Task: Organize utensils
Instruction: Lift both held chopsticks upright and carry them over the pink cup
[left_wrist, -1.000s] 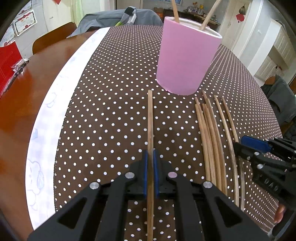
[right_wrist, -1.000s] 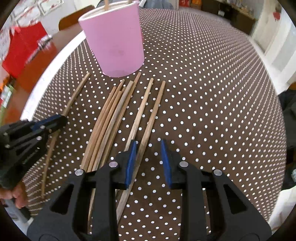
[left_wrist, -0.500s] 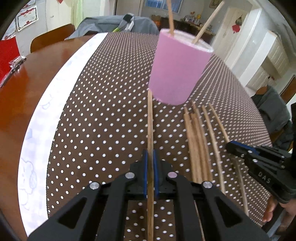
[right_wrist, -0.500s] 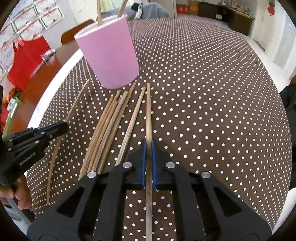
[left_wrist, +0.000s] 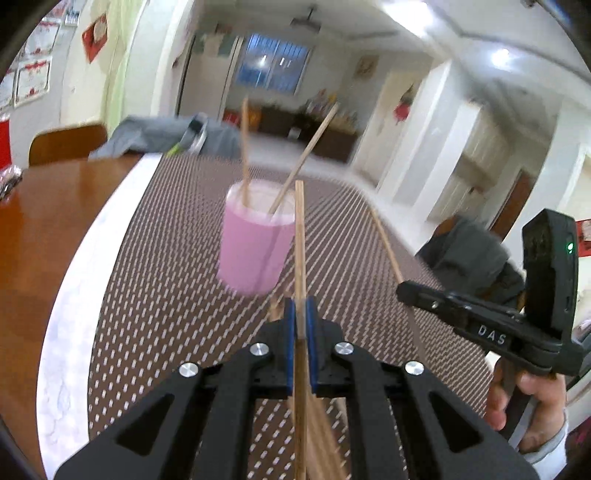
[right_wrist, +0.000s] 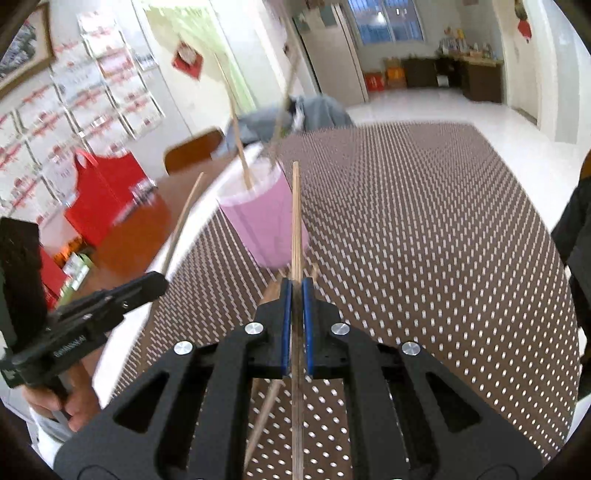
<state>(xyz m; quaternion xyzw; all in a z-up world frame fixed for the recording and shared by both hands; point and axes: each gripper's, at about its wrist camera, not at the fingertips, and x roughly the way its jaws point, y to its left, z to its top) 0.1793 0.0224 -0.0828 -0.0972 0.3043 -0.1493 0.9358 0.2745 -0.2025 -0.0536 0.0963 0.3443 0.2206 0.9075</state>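
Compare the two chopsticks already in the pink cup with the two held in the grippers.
The cup chopsticks stand loose in the pink cup, leaning apart; the held chopsticks are each clamped, one in the left gripper, one in the right gripper. The cup pair rises steeply; the held chopsticks point forward along the fingers, off the table. All four are plain wooden sticks.
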